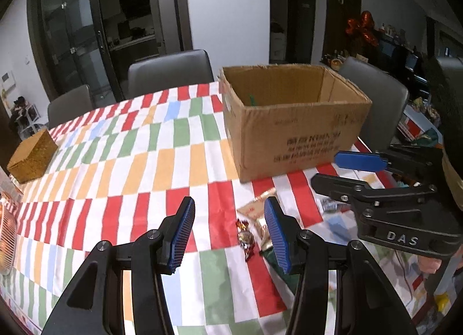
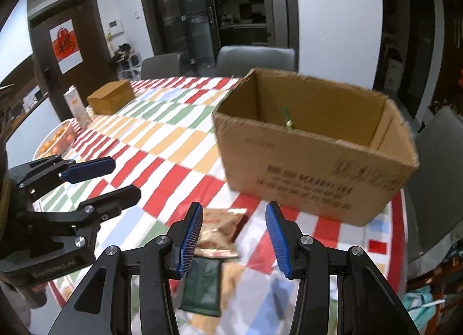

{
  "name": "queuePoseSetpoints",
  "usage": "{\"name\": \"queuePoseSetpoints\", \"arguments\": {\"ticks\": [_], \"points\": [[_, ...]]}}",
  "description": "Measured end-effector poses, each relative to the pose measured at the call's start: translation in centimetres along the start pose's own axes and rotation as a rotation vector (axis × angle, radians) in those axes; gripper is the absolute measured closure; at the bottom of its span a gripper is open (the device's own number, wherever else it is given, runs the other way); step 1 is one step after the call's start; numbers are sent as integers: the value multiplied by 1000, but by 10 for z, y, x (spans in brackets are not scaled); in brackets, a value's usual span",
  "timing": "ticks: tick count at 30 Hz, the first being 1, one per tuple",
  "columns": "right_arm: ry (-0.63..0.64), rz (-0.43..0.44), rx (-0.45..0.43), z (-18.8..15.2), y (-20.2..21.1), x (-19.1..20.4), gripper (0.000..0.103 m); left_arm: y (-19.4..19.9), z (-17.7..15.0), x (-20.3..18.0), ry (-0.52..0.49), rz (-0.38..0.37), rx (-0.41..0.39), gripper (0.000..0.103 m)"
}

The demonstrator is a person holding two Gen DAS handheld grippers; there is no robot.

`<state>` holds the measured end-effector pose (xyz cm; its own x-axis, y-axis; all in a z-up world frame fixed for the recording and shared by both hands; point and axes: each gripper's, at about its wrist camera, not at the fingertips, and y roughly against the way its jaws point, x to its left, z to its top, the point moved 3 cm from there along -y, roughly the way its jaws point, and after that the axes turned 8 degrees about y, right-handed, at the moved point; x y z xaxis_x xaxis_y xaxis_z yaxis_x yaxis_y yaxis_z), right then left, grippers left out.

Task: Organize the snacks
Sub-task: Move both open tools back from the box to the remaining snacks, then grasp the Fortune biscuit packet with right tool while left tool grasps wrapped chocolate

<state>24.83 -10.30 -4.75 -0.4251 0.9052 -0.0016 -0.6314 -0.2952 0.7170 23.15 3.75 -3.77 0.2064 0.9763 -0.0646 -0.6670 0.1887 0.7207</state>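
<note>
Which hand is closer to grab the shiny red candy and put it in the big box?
Probably the left. The shiny red candy lies just ahead of the left gripper, whose jaws stand open and empty. The right gripper faces the tan snack packet instead. The cardboard box stands just beyond both.

Tablecloth [image 1: 130, 161] checked red, orange, green, pale blue on white; cardboard box [image 1: 292, 138] plain brown with dark print; gripper pads [image 1: 182, 236] ribbed blue; one blurred packet [image 2: 202, 285] probably dark green
</note>
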Motion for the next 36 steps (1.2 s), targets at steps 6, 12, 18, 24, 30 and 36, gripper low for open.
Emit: {"name": "queuePoseSetpoints", "arguments": {"ticks": [6,12,18,24,30,36], "points": [[-7,48,54,-14,-25,11,57,-14,-21,3,-19,-25,36,56],[-21,77,104,-24,-48,16,57,-33,-35,6,-13,-61,83,63],[-45,103,156,-30,-72,17,57,-57,-47,5,-25,-85,136,68],[-57,114,191,-33,-91,17,57,-75,-53,4,-11,-111,176,71],[-53,112,211,-32,-104,18,57,-91,-56,3,-5,-119,197,72],[-49,111,225,-32,-113,18,57,-106,-55,4,9,-115,217,77]]}}
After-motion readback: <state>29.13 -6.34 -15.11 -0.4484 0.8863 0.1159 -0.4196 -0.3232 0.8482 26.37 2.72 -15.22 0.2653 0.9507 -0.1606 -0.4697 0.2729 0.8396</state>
